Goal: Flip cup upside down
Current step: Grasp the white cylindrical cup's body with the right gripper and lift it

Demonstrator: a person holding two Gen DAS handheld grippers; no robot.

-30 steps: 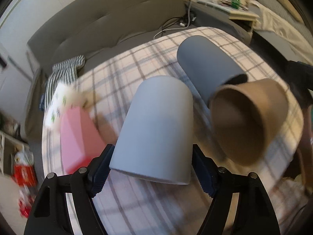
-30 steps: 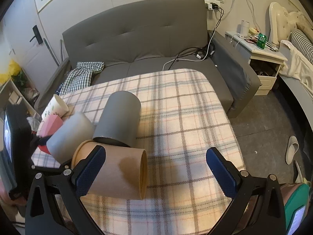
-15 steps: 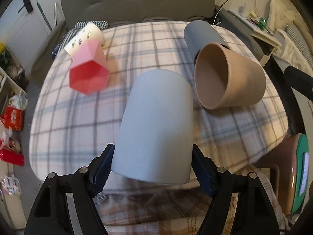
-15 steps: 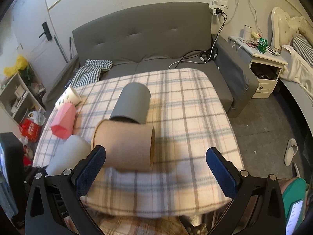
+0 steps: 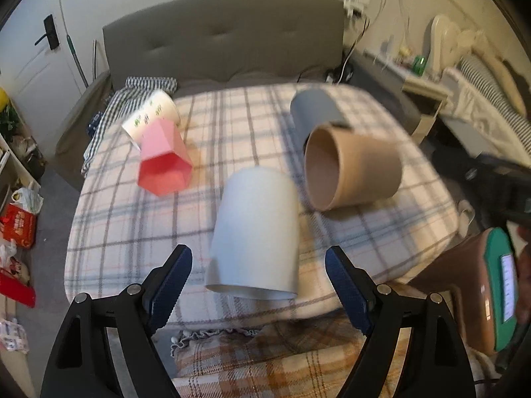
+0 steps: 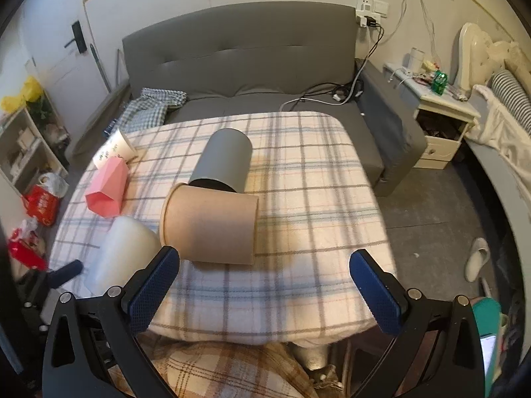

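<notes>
The pale grey-white plastic cup point(image 5: 255, 232) stands mouth-down near the front edge of the plaid-covered worktop point(image 5: 348, 242), between the spread fingers of the left tongs point(image 5: 259, 285), which touch nothing. Just beside it a tan cardboard cup point(image 5: 351, 169) lies on its side, against a dark grey cup point(image 5: 315, 112) behind it. Further left lie a pink faceted cup point(image 5: 164, 162) and a white printed paper cup point(image 5: 151, 117). The right tongs point(image 6: 265, 285) hang spread wide and empty over the front edge.

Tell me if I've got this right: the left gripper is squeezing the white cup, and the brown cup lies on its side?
Not quite. The left gripper is open, its pads clear of the white cup, as the left wrist view shows. The brown cup does lie on its side.
</notes>
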